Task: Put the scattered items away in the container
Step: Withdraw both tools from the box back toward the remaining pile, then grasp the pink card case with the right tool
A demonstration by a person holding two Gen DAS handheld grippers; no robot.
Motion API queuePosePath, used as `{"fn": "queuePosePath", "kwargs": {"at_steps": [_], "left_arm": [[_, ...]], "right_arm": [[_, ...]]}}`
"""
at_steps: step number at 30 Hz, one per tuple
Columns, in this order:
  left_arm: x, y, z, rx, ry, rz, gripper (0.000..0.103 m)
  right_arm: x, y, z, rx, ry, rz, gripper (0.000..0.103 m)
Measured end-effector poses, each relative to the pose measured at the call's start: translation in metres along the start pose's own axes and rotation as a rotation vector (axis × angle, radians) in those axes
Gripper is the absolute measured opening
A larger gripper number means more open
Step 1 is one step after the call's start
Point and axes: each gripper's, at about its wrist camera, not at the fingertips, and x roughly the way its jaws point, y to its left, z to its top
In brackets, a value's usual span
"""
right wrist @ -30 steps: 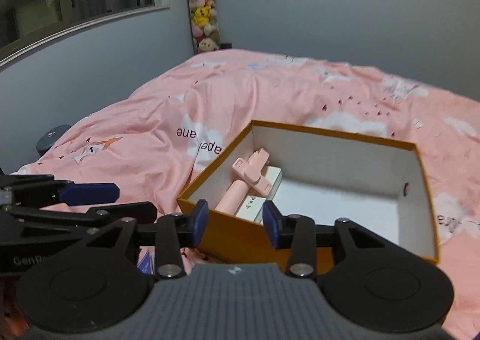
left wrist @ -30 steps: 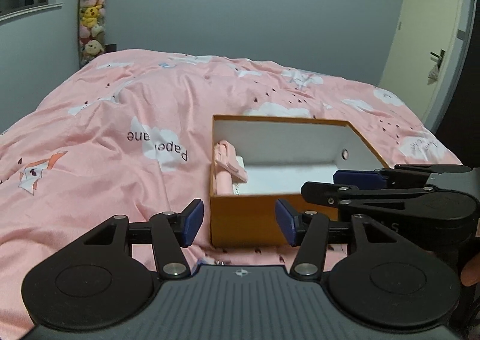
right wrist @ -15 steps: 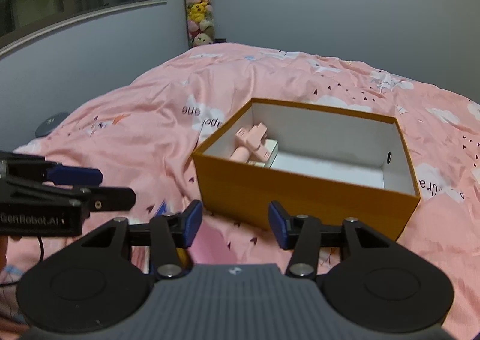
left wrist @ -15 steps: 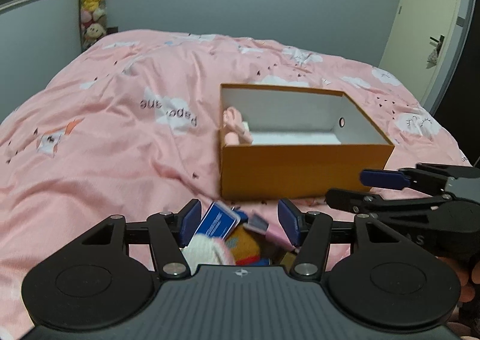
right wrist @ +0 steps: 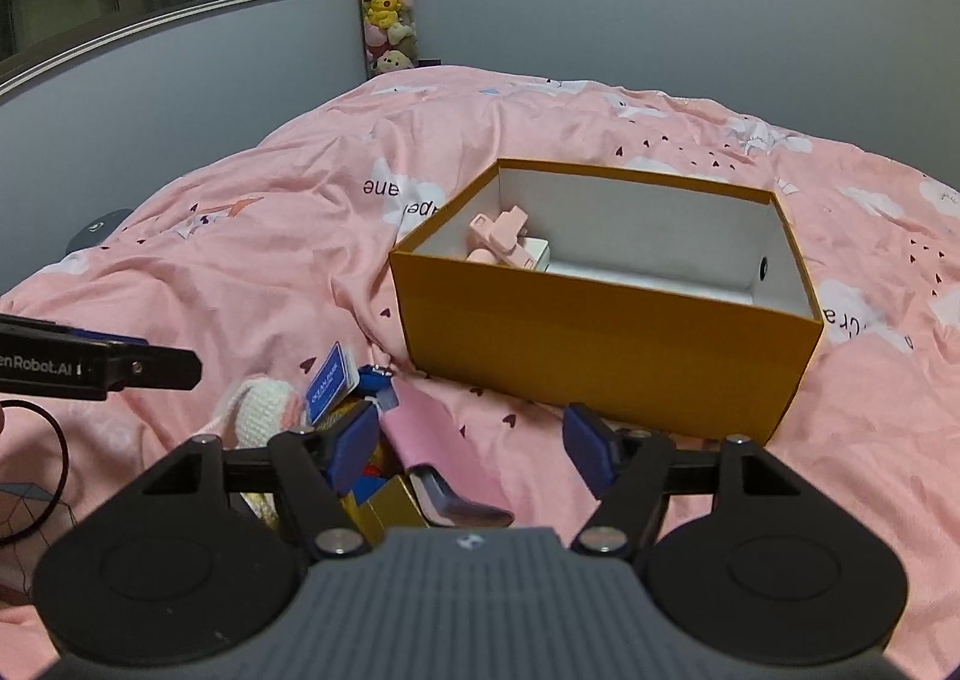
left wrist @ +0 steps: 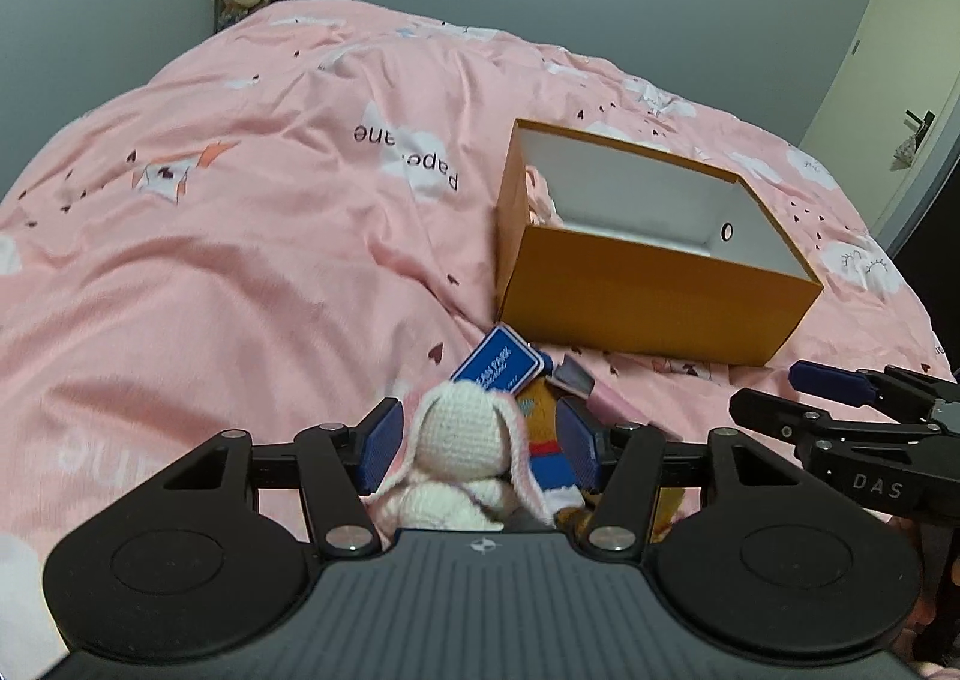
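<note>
An open orange box (left wrist: 648, 290) (right wrist: 606, 344) sits on the pink bed and holds a pink device (right wrist: 501, 239) on a white packet. Before it lies a pile: a white knitted bunny (left wrist: 465, 446) (right wrist: 264, 410), a blue card (left wrist: 498, 365) (right wrist: 330, 380), a pink case (right wrist: 438, 440), a gold box (right wrist: 390, 506) and a yellow-blue toy (left wrist: 543, 440). My left gripper (left wrist: 477, 443) is open, its fingers on either side of the bunny's head. My right gripper (right wrist: 474, 452) is open above the pink case.
The pink quilt (left wrist: 240, 236) covers the whole bed. A column of plush toys (right wrist: 387, 14) hangs in the far corner. A door (left wrist: 888, 38) stands at the right. A black cable (right wrist: 36, 476) lies at the bed's left edge.
Both grippers have pulled back from the box and tilted down, bringing the pile into view. The left gripper now frames the bunny. Both jaws stayed open.
</note>
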Motion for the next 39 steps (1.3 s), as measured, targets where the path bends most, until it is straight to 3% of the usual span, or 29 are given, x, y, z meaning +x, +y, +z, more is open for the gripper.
{"fn": "queuePosePath", "kwargs": {"at_steps": [5,8,10,13,21,26,39], "left_arm": [[-0.001,-0.003,-0.006,0.020,0.028,-0.032,0.066],[0.002,-0.006,-0.009,0.034,0.049,-0.051,0.066],[0.003,-0.009,-0.011,0.044,0.058,-0.061,0.066],[0.005,-0.012,-0.012,0.055,0.062,-0.076,0.066],[0.016,-0.019,-0.011,0.074,0.085,-0.099,0.057],[0.024,-0.027,-0.007,0.104,0.081,-0.099,0.051],[0.053,-0.025,0.003,0.115,0.104,-0.058,0.051]], "right_arm": [[0.002,0.001,-0.007,-0.008,0.046,0.003,0.059],[0.004,0.000,-0.013,-0.009,0.076,0.013,0.050],[0.007,-0.001,-0.017,-0.011,0.108,0.010,0.037],[0.013,-0.002,-0.022,-0.012,0.149,0.005,0.031],[0.026,-0.005,-0.027,-0.014,0.200,0.033,0.031],[0.033,0.002,-0.021,-0.071,0.184,0.069,0.031],[0.073,0.027,-0.002,-0.224,0.189,0.100,0.032]]}}
